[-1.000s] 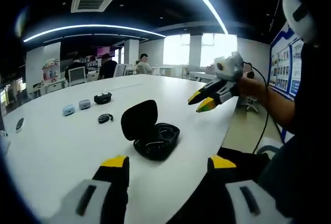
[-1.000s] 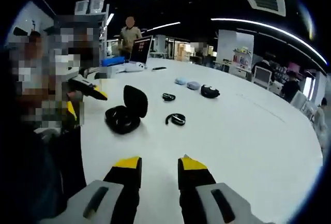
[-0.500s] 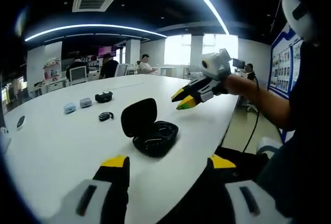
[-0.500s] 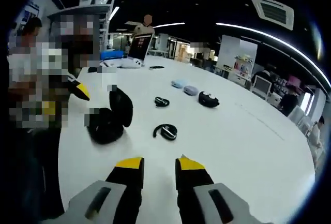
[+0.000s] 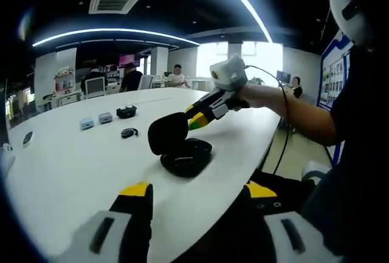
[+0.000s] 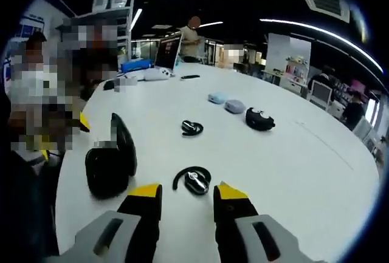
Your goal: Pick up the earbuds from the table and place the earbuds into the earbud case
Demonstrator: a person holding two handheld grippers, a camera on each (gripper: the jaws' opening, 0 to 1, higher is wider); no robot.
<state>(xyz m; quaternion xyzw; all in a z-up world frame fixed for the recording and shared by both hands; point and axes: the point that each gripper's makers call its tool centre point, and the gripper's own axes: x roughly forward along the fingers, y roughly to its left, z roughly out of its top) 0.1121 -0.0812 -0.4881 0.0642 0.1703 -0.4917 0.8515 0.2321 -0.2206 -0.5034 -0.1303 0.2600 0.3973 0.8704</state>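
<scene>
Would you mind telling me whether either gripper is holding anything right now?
Nothing is held. The right gripper is open just short of an earbud; the left gripper is open and empty.

The broad white table (image 6: 292, 153) has a smooth, faintly glossy top that looks like laminate. The open black oval earbud case (image 6: 109, 163) looks matt, a soft-textured shell. The black ear-hook earbud (image 6: 193, 180) nearest has shiny plastic. The right gripper (image 6: 185, 199) shows matt grey plastic, its jaws black with yellow tips.

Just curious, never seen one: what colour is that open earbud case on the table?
Black, lid raised. The earbud case shows best in the left gripper view.
</scene>
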